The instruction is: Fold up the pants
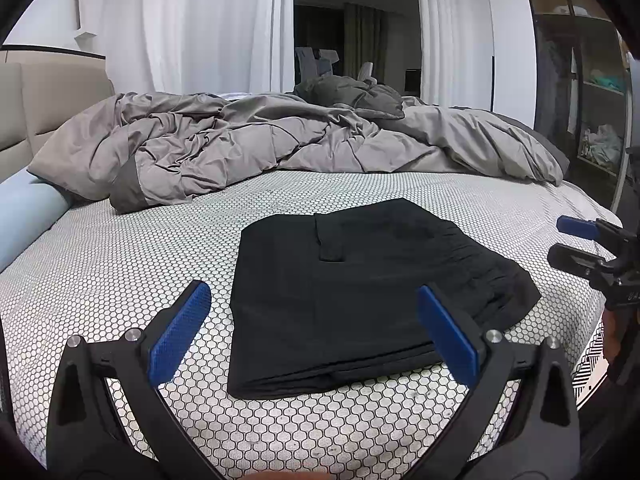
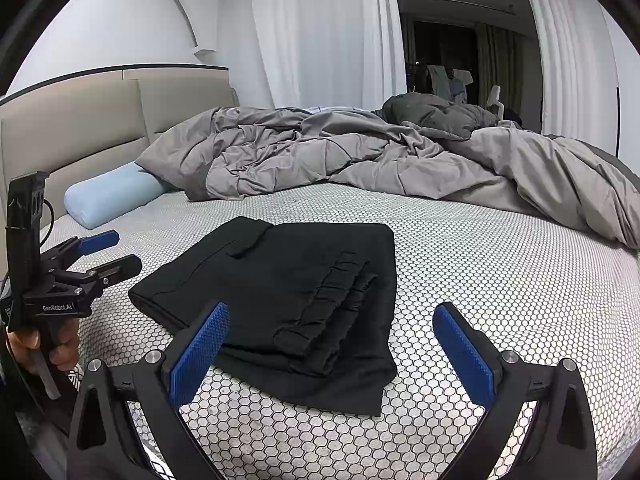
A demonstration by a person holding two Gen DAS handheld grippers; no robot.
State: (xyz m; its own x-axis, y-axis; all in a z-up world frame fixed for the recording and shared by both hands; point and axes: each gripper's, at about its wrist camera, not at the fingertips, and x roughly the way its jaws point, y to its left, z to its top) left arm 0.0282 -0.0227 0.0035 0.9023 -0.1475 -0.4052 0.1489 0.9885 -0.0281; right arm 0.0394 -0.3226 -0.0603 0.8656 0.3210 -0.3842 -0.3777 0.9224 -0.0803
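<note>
At the far left of the bed (image 2: 460,248), against its padded beige headboard (image 2: 100,128), a pale blue bolster pillow (image 2: 112,196) lay along the head edge. Next to it, a rumpled grey duvet (image 1: 248,152) was heaped across the far side of the mattress, reaching all the way to the foot end, with a darker grey bundle (image 2: 436,114) resting on top of it. The sheet was white with a small black honeycomb print. My left gripper (image 1: 314,328) hung just above the near edge of the bed, its two blue-padded fingers (image 1: 180,332) spread wide apart and holding nothing; from the other camera I could see a hand (image 2: 44,346) wrapped around its black handle. The black pants (image 1: 360,292) lay folded into a compact, roughly square stack on the sheet, close to the near edge and about midway along it, well clear of the duvet. A pocket flap showed on the top layer, and the gathered elastic waistband lay stacked in layers toward the right side of the bundle. The pants sat between my two grippers, touched by neither. My right gripper (image 2: 334,344) hovered over the near edge on the right of the stack, its blue pads (image 2: 464,350) likewise spread wide and empty. Beyond the bed, white curtains (image 1: 216,20) hung either side of a dark doorway, and open shelving (image 1: 592,92) stood at the far right.
</note>
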